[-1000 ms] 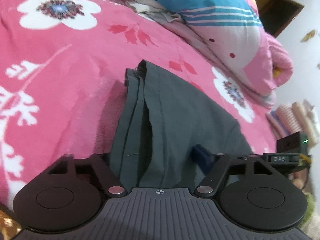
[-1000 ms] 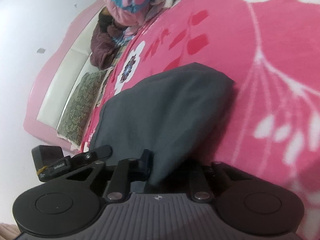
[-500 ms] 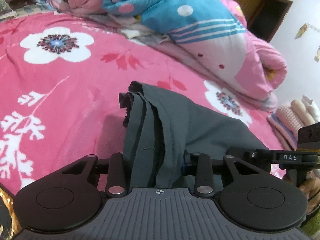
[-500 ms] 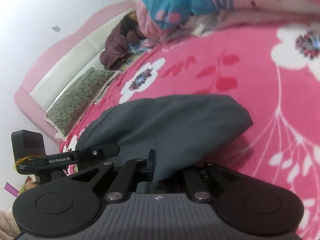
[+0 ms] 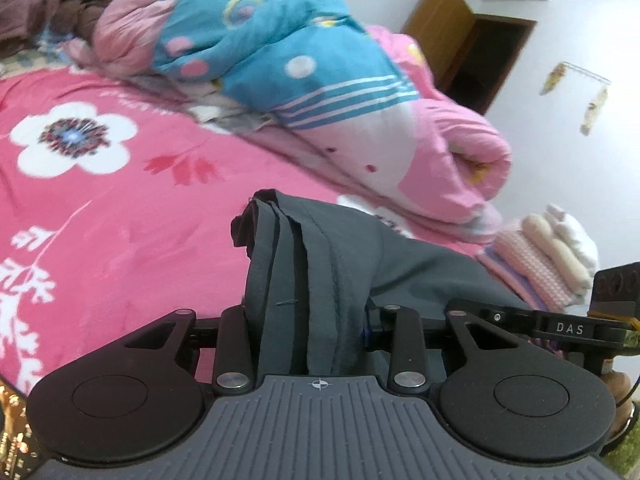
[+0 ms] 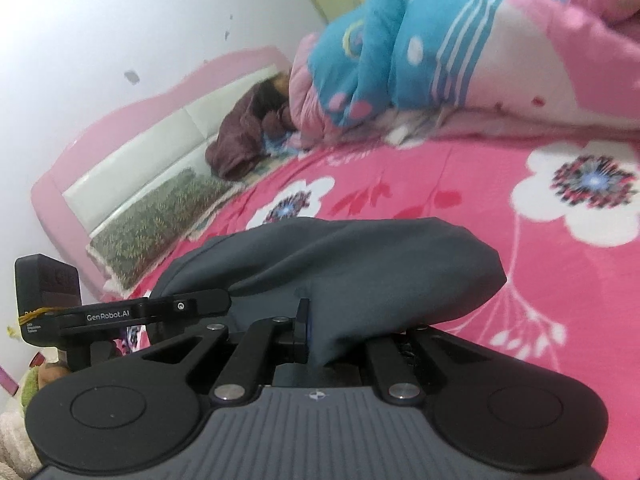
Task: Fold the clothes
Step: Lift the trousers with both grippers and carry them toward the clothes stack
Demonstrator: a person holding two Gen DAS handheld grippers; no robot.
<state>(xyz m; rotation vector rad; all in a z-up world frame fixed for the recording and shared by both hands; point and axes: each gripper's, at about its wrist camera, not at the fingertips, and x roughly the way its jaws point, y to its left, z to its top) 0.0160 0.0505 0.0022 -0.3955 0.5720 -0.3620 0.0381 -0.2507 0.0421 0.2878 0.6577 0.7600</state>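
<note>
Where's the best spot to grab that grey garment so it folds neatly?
By its two ends, one gripper each, from the near edge: the left gripper clamps the bunched layered hem of the grey garment, the right gripper the smooth far end, so it hangs evenly.

Left tool [image 5: 308, 320] – black linkages, silver screws, ribbed grey base; right tool [image 6: 316, 336] alike – "GenRobot.AI" lettering.

A bed covered by a pink floral bedspread [image 5: 120, 216] [image 6: 460, 216] fills the space ahead of both grippers. A rolled blue-and-pink quilt [image 5: 304, 76] [image 6: 420, 52] lies along its far side. Ahead-left of the right gripper, a green patterned pillow [image 6: 156, 220] and a maroon garment [image 6: 244, 136] lie by the pink headboard [image 6: 132, 136]. The dark grey garment [image 5: 320, 248] [image 6: 340, 264] sags toward the bedspread; contact cannot be told.
</note>
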